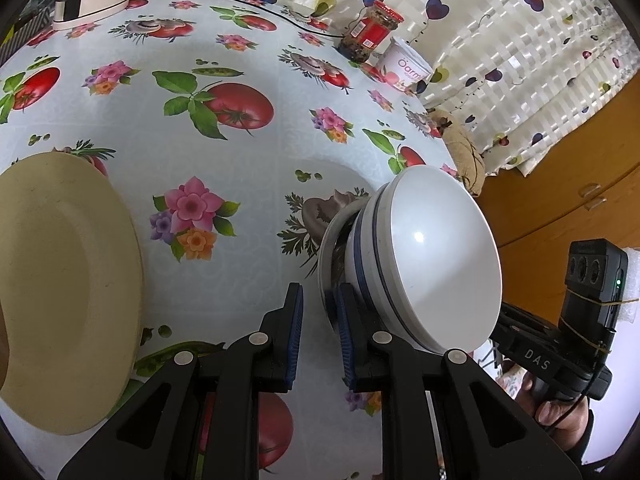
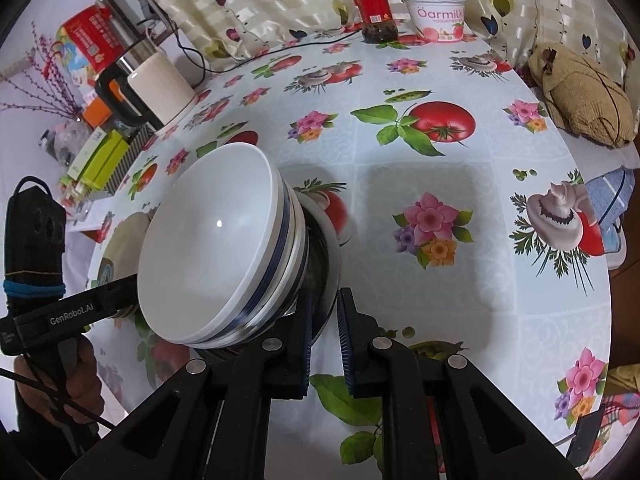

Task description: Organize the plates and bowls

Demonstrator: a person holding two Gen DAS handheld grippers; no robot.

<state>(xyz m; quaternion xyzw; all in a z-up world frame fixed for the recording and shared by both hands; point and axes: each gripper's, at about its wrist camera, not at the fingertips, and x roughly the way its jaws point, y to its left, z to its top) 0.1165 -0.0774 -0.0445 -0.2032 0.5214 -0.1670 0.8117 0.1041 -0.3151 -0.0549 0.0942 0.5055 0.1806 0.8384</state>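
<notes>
Item: stack of white ceramic bowls with blue bands (image 1: pixel 424 256) (image 2: pixel 216 248), nested and tipped on edge, resting in a shallow metal dish (image 1: pixel 326 256) (image 2: pixel 326 264) over the floral-and-tomato oilcloth table (image 1: pixel 224 152) (image 2: pixel 440 184).

Left gripper (image 1: pixel 318 340): fingers parted. The dish rim lies in the gap beside the right blue pad (image 1: pixel 345 344); whether the pad touches it cannot be told. The bowl stack sits just right of and beyond that finger.

Right gripper (image 2: pixel 324 336): fingers narrowly parted, the dish rim running between the blue pads (image 2: pixel 307 344). Whether they press it cannot be told. The bowl stack lies to the left of the fingers, mouth facing the camera.

Item: beige round plate (image 1: pixel 60 288), lying left of the left gripper, well apart from the bowls.

Far table edge: red-lidded glass jar of dark preserve (image 1: pixel 370 32) (image 2: pixel 372 8), white yogurt tub (image 1: pixel 408 64) (image 2: pixel 436 16) beside it, cream electric kettle (image 2: pixel 156 80).
</notes>
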